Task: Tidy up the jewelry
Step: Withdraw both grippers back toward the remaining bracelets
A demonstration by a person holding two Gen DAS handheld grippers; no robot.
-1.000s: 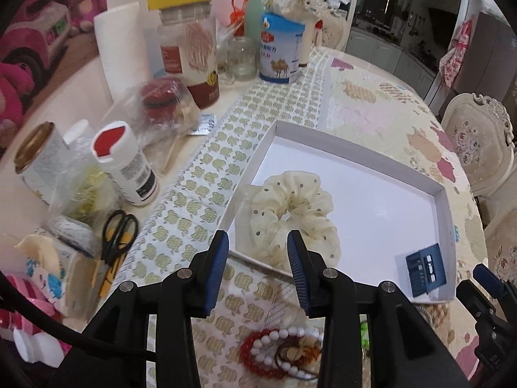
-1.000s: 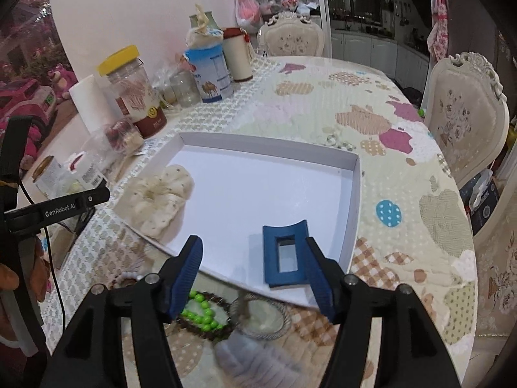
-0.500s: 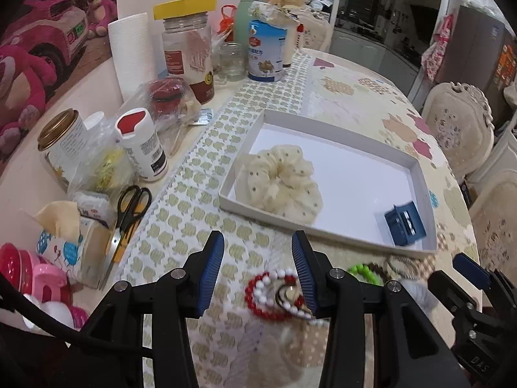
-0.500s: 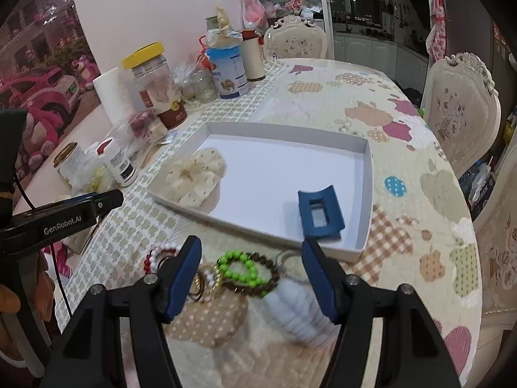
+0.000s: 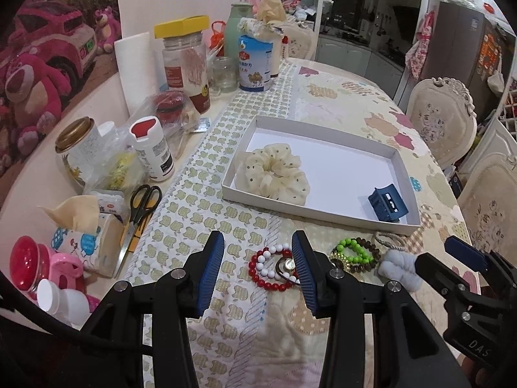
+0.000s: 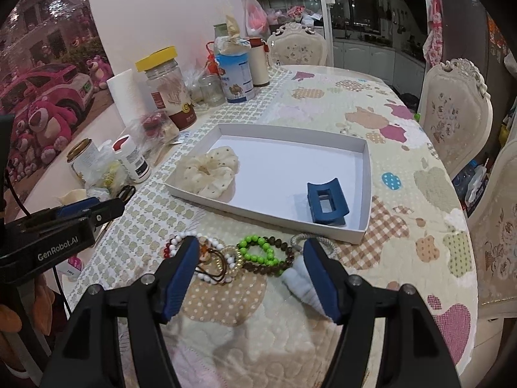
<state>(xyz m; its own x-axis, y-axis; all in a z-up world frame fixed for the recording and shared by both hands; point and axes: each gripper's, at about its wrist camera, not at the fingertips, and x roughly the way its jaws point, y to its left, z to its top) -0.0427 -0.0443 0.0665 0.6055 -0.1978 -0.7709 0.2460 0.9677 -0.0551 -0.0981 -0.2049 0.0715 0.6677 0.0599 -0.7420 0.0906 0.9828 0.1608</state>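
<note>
1. My left gripper point(image 5: 258, 270) hangs over the near edge of the desk point(image 5: 349, 97), jaws spread wide and holding nothing.
2. Between those jaws lies the red and white bead bracelet point(image 5: 273, 270), flat on the quilted cloth, with a small metal ring inside its loop.
3. My right gripper point(image 6: 250, 278) is also spread wide and empty, hovering over the same near edge.
4. Ahead of it a green bead bracelet point(image 6: 258, 249) lies looped over a brown bead bracelet point(image 6: 278, 262); together they stretch roughly along the near edge.
5. A pale blue fluffy scrunchie point(image 6: 302, 279) rests just beside the inner face of my right jaw; I cannot tell whether they touch.
6. A grey rope hair tie point(image 5: 389, 239) lies just beside the tray's near wall.
7. The white tray point(image 6: 362, 190) sits in the middle of the desk, its long axis running left to right.
8. In its left end rests the cream dotted scrunchie point(image 5: 273, 174), flat, against the near wall.
9. In its near right corner lies the blue claw clip point(image 6: 326, 202); its long axis points from the near edge toward the far edge.
10. Along the left edge stand jars, a white bottle point(image 5: 150, 150) and black scissors point(image 5: 143, 200).
</note>
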